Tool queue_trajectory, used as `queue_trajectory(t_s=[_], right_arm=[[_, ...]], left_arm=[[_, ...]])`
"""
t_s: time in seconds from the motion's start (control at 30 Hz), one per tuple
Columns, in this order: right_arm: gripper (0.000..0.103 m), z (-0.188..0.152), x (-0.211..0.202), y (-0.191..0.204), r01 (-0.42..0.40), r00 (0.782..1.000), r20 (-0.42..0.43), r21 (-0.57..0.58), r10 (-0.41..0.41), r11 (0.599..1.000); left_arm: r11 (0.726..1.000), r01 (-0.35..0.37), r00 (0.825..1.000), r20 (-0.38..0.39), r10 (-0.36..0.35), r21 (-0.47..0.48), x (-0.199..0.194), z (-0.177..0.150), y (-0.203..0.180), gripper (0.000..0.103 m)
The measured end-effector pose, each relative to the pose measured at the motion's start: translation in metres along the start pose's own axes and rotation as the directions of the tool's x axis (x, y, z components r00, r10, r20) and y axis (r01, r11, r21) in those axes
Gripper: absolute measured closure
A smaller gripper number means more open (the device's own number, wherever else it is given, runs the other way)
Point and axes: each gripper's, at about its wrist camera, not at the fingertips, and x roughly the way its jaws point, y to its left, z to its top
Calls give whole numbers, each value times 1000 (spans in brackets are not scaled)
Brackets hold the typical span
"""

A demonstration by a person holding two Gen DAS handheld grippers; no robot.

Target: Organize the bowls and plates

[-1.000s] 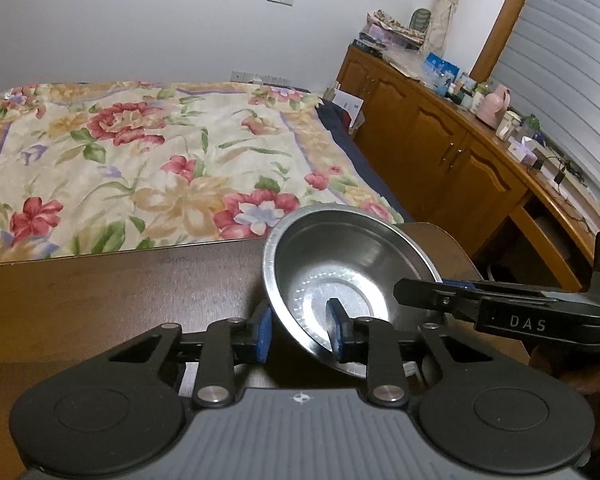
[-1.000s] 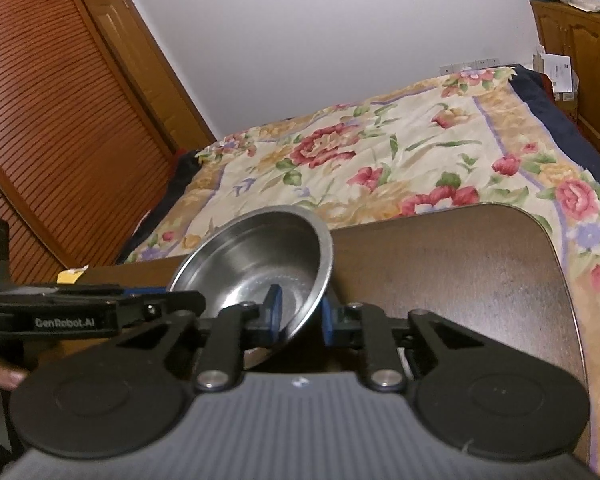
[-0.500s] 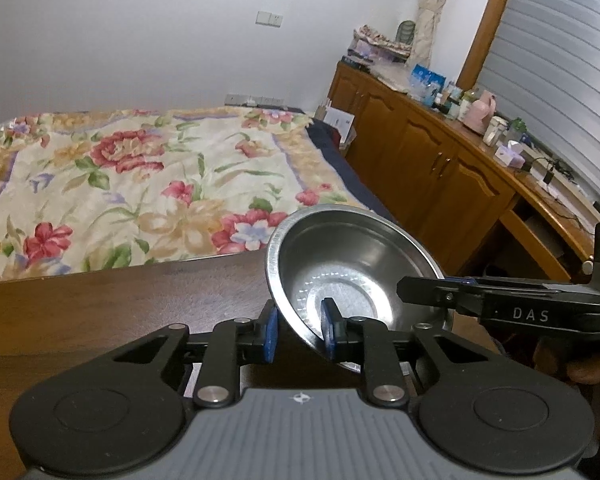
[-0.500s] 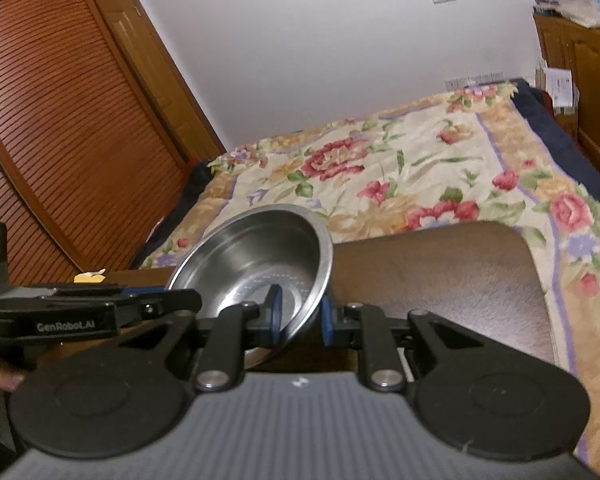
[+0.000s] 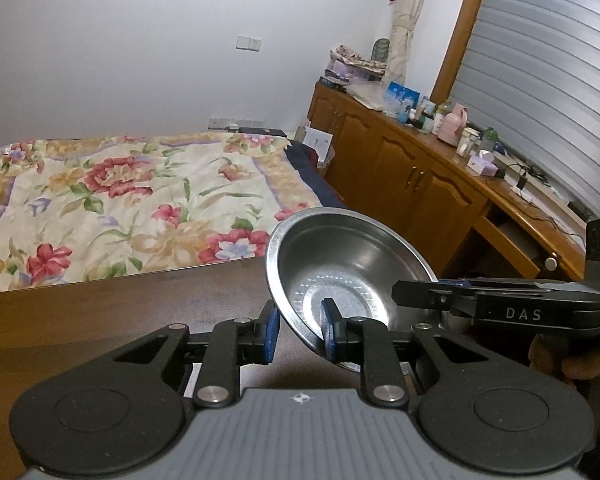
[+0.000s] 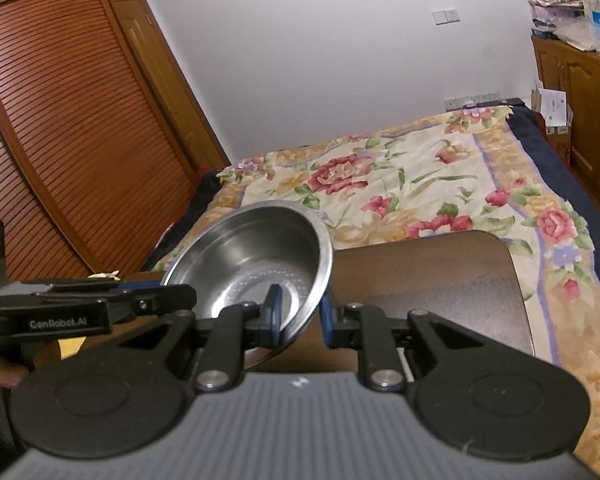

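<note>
Steel bowl (image 5: pixel 352 276) is lifted above the dark wooden table (image 5: pixel 120 304), tilted, with its opening turned to the cameras. Two grippers grasp it from opposite sides. The left gripper (image 5: pixel 299 334) is clenched on the near left part of the rim: one blue pad (image 5: pixel 329 330) is inside the bowl, the other is outside, against the wall. The right gripper (image 6: pixel 299 320) is clenched on the near right part of the rim in the same way, one pad (image 6: pixel 275 314) inside and one outside. In the left wrist view the right gripper comes from the right side and bears the letters DAS. Far behind the table lies a bed with a flowered cover (image 5: pixel 132 200), and a long wooden cabinet (image 5: pixel 412 176) stands at the right wall.
</note>
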Motion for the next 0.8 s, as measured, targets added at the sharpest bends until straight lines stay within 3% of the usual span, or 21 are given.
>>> queue_trajectory(t_s=[0.8], right_arm=[[81,-60,-41,37,-32,999,-21,-18,32,999]], left_arm=[[1000,9,1000,12,-9,15,-66,-71,-9,79]])
